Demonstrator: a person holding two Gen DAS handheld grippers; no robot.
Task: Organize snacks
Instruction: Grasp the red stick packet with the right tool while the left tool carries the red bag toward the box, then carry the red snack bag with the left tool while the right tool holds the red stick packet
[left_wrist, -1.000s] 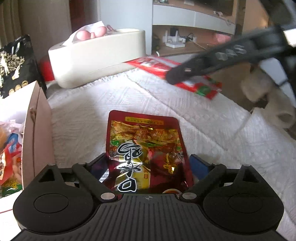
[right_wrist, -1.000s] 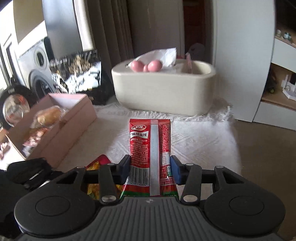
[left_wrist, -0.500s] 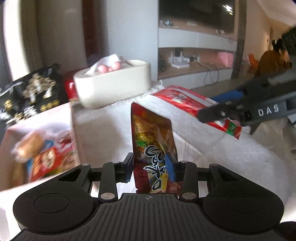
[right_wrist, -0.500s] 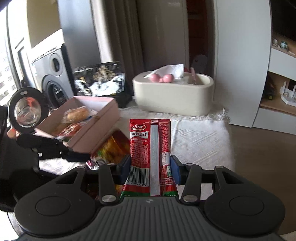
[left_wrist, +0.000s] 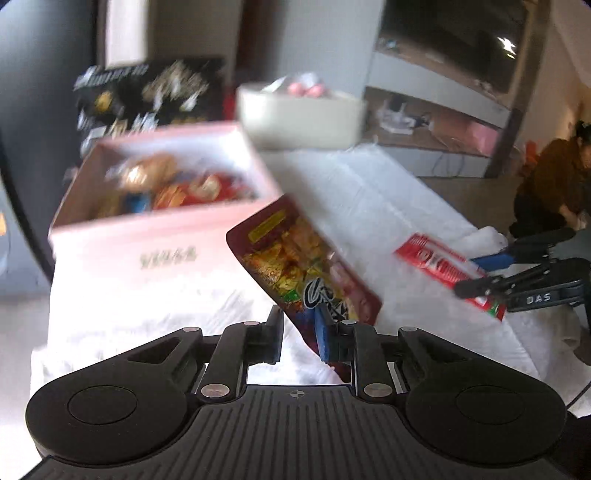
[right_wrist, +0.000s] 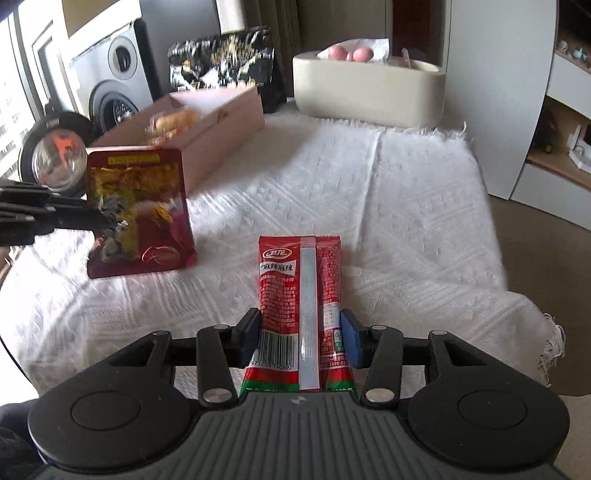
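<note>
1. One white textured cloth (right_wrist: 406, 206) covers the whole work surface; its fringed right edge hangs over the side, and its near left part is washed out by glare.
2. One cream oval tub (right_wrist: 369, 92) stands at the far edge of the cloth, with two pink round things showing over its rim; what else it holds is hidden.
3. One pink cardboard box (left_wrist: 162, 236) sits at the left of the cloth, open at the top and filled with several wrapped snacks; motion blur in the left wrist view keeps them from being counted, and the print on its front wall is unreadable.
4. One black bag with gold print (right_wrist: 221, 59) stands behind the box, its lower part hidden by it.
5. Two grippers are in view. The left gripper (left_wrist: 299, 332) has just been closing and now pinches the bottom corner of the dark red snack pouch. The right gripper (right_wrist: 299, 336) clamps the red snack packet across its width.
6. One dark red snack pouch (left_wrist: 303, 266) hangs tilted above the cloth, just in front of the box; its lowest corner is cut off behind the gripper fingers.
7. One red snack packet (right_wrist: 299, 295) points forward over the middle of the cloth, seam and barcode facing the camera; its tail end is hidden under the gripper body.
</note>
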